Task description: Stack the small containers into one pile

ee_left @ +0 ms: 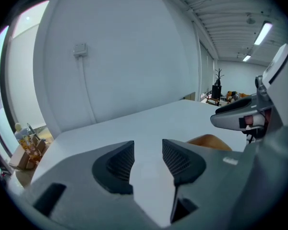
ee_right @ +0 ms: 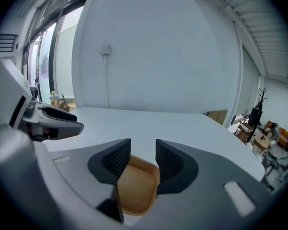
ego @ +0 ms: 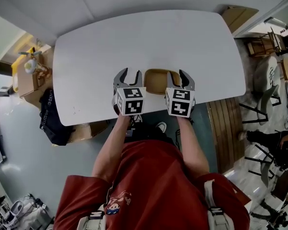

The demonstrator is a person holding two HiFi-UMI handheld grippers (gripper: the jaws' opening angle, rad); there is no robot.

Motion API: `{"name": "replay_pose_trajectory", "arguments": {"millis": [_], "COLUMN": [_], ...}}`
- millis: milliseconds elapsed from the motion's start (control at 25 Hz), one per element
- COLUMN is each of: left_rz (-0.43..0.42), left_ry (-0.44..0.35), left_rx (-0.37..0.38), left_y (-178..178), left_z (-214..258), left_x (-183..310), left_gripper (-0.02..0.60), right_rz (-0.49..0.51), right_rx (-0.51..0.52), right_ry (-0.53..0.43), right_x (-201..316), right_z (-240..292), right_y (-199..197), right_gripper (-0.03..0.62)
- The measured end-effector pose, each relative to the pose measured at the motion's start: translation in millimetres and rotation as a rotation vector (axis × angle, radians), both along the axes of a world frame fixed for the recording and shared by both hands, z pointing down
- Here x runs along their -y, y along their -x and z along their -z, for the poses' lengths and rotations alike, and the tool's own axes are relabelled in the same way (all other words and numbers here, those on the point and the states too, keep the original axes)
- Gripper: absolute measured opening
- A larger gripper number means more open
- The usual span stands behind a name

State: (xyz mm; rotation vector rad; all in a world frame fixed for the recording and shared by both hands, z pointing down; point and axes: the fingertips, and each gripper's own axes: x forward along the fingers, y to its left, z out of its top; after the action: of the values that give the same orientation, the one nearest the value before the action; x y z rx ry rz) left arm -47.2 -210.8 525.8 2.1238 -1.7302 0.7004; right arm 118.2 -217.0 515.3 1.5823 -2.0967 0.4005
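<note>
A white oval table (ego: 134,37) seen from above. One tan plastic rounded-rectangle container (ego: 159,80) sits close to its near edge, between the two grippers. No second container shows. The left gripper (ego: 128,75) has its jaws partly apart on nothing, with the container just to its right. The right gripper (ego: 178,76) is nearer. Its jaws are also partly apart and gripping nothing, and the container shows low in their gap, running away from the gripper.

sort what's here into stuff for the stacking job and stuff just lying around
For the job: tan container, left tongs, right tongs, table.
Lying about: black bag, cardboard box, chair.
</note>
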Motion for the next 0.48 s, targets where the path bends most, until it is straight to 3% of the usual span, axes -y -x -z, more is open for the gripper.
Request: {"name": "replay_pose_trajectory", "arguments": {"millis": [480], "left_rz": [0.081], "left_ry": [-0.206], "left_rx": [-0.014], "left_y": [66], "left_z": [80], "left_x": [11], "left_gripper": [0.189], "right_rz": [0.103], "right_rx": [0.021], "right_ry": [-0.257], "right_x": [24], "right_z": [92], "right_y": [73], "right_gripper": [0.155]}}
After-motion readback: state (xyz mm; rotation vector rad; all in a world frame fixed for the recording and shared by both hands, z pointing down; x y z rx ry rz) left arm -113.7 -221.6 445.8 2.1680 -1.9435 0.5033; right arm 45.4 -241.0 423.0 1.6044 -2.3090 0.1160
